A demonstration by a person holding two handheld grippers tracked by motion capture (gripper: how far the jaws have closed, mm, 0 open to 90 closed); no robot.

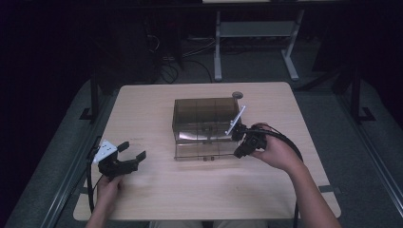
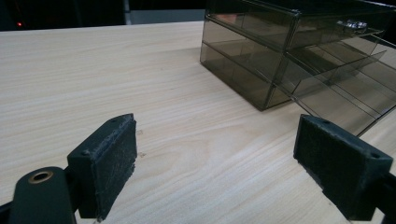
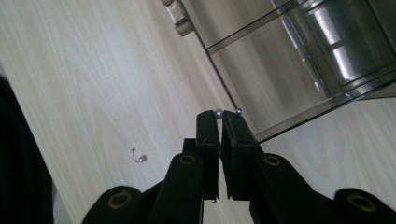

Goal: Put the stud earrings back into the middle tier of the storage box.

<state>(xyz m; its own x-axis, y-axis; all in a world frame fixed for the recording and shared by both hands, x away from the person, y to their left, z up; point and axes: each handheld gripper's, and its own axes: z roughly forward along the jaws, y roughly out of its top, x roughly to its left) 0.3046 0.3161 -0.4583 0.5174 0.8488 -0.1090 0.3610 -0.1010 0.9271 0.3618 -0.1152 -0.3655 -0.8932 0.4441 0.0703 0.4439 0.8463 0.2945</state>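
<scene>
Earring, small, with a pearl-like bead and a thin post: pinched at the very tips of the right tool, whose jaws stand closed together on it; a second tiny ball shows at the other tip. The piece hangs just beside the front edge of the smoked-plastic drawer organizer, above the wooden surface.

Drawer organizer: near the middle of the surface, its lower drawer pulled out toward the person and apparently empty as far as the high view lets one tell.

Second earring, hooked, silver: lying loose on the surface, well apart from the drawers.

Left tool: jaws wide apart, holding nothing, resting low over the surface, apart from the organizer.

Status, as judged: drawer opened, one earring picked up; its placing in the drawer, the loose earring's collection and closing of the drawer remain.
</scene>
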